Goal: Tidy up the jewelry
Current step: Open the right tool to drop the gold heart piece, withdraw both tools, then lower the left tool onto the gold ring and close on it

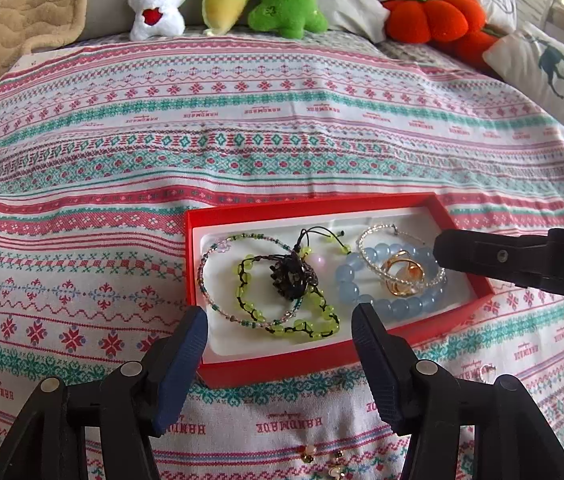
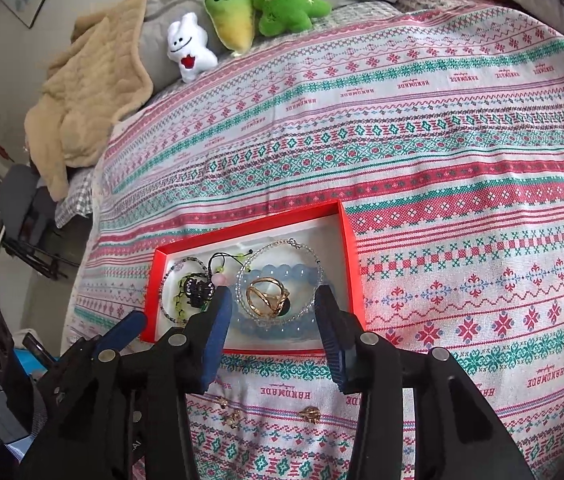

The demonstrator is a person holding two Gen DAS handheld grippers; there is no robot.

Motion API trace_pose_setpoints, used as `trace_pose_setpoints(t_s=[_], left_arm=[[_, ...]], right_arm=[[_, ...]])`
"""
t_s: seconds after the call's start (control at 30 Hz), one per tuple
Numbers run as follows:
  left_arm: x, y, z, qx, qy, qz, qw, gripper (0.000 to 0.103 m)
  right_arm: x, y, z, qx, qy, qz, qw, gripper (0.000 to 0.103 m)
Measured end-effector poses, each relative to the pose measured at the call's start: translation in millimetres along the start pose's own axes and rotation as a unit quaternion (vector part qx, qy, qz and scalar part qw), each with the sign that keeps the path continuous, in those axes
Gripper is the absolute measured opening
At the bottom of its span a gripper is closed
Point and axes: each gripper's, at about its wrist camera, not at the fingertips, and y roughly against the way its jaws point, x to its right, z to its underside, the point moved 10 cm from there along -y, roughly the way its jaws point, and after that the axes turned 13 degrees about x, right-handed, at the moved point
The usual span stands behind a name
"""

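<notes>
A red box point(image 1: 192, 264) with a white lining lies on the patterned bedspread. In it are a blue bead bracelet point(image 1: 346, 278), a gold piece point(image 1: 402, 276), a clear bead bracelet point(image 1: 366, 236), a green bead bracelet point(image 1: 324, 320), a dark pendant point(image 1: 294, 276) and a thin mixed-bead bracelet point(image 1: 204, 258). My left gripper point(image 1: 280, 312) hangs open over the box's near left part with nothing between its fingers. My right gripper point(image 2: 274, 294) is open above the blue bracelet point(image 2: 282, 272) and gold piece point(image 2: 268, 296), touching neither. Small gold ornaments point(image 2: 310, 414) lie on the cloth before the box point(image 2: 348, 240).
Plush toys point(image 1: 156, 4) line the far edge of the bed, with an orange pumpkin cushion point(image 1: 434, 14) and a deer pillow point(image 1: 550, 64) at the right. A beige blanket point(image 2: 78, 100) is heaped at the far left. The bed's left edge drops to the floor.
</notes>
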Motion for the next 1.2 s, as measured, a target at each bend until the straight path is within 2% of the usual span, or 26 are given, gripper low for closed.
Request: trace_pose_setpoints(t_s=[0.4,0.5,0.67,0.9,1.2], left_arm=[[-2.9,19.3,16.1,-0.026,0.01,-0.005,0.9996,0.07],[-6.3,25.6,22.1,-0.034,0.014,-0.009,0.9993,0.077],[-7.8,34.5,34.2,-0.055,0.023,0.0,0.9982,0.083],[-7.7,46.3,50.0,-0.07,0.002,0.01,0.9975,0.088],[-18.3,47.2,79.8,-0.085,-0.032,0.007,0.9958,0.089]], right_arm=[[15.6,31.8,12.0,-0.007,-0.004,0.016,1.0,0.053],[19.8,41.2,18.2,-0.011,0.002,0.022,1.0,0.058],[24.8,56.0,31.1,-0.02,0.026,0.037,0.999,0.061],[27.9,71.1,49.6,-0.025,0.075,0.052,0.995,0.071],[45.4,71.7,76.2,-0.044,0.11,0.079,0.99,0.072]])
